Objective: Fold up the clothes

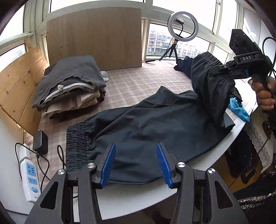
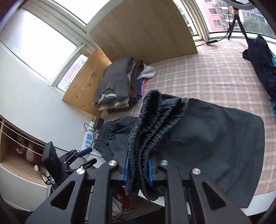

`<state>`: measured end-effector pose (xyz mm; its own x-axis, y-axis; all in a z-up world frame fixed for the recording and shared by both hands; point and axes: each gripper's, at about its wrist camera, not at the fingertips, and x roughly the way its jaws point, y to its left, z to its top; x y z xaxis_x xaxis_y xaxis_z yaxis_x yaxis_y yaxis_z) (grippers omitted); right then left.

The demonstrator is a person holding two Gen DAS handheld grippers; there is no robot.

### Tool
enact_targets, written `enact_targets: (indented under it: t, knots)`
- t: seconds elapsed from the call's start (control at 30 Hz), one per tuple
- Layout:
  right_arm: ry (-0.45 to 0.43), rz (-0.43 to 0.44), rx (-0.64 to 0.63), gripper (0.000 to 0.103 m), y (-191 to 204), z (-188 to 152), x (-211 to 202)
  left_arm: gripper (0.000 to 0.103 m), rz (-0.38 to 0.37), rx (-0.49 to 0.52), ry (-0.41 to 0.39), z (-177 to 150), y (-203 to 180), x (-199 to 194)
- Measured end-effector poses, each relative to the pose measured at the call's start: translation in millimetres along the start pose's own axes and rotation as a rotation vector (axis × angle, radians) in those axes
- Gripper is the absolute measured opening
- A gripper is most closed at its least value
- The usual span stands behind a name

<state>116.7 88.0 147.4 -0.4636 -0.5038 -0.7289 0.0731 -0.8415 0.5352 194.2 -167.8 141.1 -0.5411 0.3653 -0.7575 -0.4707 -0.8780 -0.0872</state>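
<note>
Trousers (image 1: 155, 124) hide the right gripper (image 2: 138, 169) pads clamping their waistband; left gripper (image 1: 136, 165) gapes wide, empty.

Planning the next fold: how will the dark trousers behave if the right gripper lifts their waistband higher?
Probably floppy: the dark trousers sag from the right gripper onto the table. Likely light, since thin fabric drapes in soft folds. The gathered waistband seems bulky enough to stay pinched.

Daylight pours through the windows (image 1: 181, 10) at twelve o'clock, blown out white; soft shadows, sharp focus, edges bowed with dark corners.
</note>
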Motion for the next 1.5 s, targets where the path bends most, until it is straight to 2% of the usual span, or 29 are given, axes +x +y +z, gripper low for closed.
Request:
enact_targets:
  t: [0.13,0.2,0.37,0.47,0.6,0.67,0.77,0.8,0.93,1.0,1.03,1.13,1.23,1.37,1.43,1.5]
  knots:
    - [0.140,-0.022,-0.003,0.016,33,3,99,0.047,0.007,-0.035,0.000,-24,31,-10]
    - [0.180,-0.056,-0.016,0.016,46,-1,131,0.047,0.000,-0.050,0.002,-34,41,-12]
    - [0.246,-0.089,-0.036,0.016,67,-9,182,0.047,-0.030,-0.075,0.005,-45,53,-11]
    - [0.252,-0.087,-0.103,0.016,82,-10,200,0.047,-0.053,-0.071,0.007,-46,55,-7]
    - [0.281,-0.071,-0.128,0.030,91,-8,216,0.047,-0.073,-0.061,0.006,-40,52,-1]
    - [0.256,-0.011,-0.105,0.031,91,-4,203,0.047,-0.091,-0.052,0.000,-36,47,1]
    - [0.162,0.111,-0.089,0.032,85,3,158,0.047,-0.123,-0.022,-0.018,-23,34,5]
    - [0.115,0.122,-0.085,0.032,77,5,138,0.047,-0.134,-0.012,-0.024,-19,30,7]
    - [-0.067,0.018,-0.040,0.032,24,5,58,0.047,-0.209,0.014,-0.051,4,7,23]
    - [-0.104,-0.057,0.015,0.032,-9,2,32,0.047,-0.243,0.042,-0.047,12,-5,38]
    - [-0.112,-0.091,0.045,0.032,-27,0,21,0.047,-0.238,0.054,-0.033,15,-9,48]
    - [-0.135,-0.189,0.130,0.032,-78,-8,-7,0.047,-0.151,0.074,0.050,14,-10,85]
    - [-0.163,-0.262,0.196,0.032,-123,-17,-38,0.045,-0.089,0.027,0.104,8,2,100]
    - [-0.148,-0.303,0.208,0.032,-170,-17,-55,0.045,-0.068,-0.023,0.054,10,-7,83]
    - [-0.107,-0.309,0.190,0.032,-192,-11,-49,0.045,-0.073,0.000,0.017,16,-37,71]
    - [-0.066,-0.311,0.163,0.032,-211,-3,-40,0.048,-0.103,0.042,-0.022,23,-82,64]
